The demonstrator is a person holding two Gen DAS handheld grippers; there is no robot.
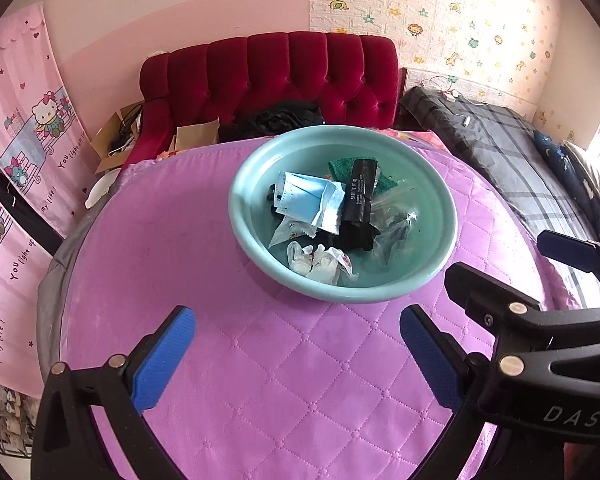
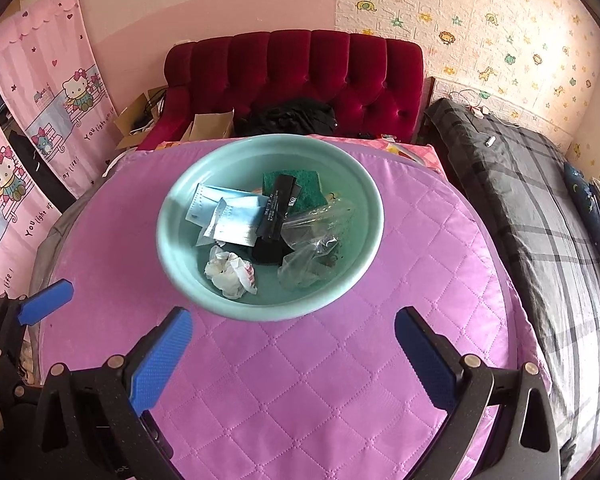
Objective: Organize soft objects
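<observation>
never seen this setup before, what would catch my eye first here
A teal basin sits mid-table on the purple quilted cover, holding blue face masks, a crumpled white bag and clear plastic. Behind it stands a red velvet sofa; both tongs hang open in front.

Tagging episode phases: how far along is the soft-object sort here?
Looks late or finished: face masks, black pouch, green sponge, clear bags and crumpled white bag all sit inside the teal basin. Nothing in hand: left claw and right claw hang open over bare purple quilt. No loose items visible.
</observation>
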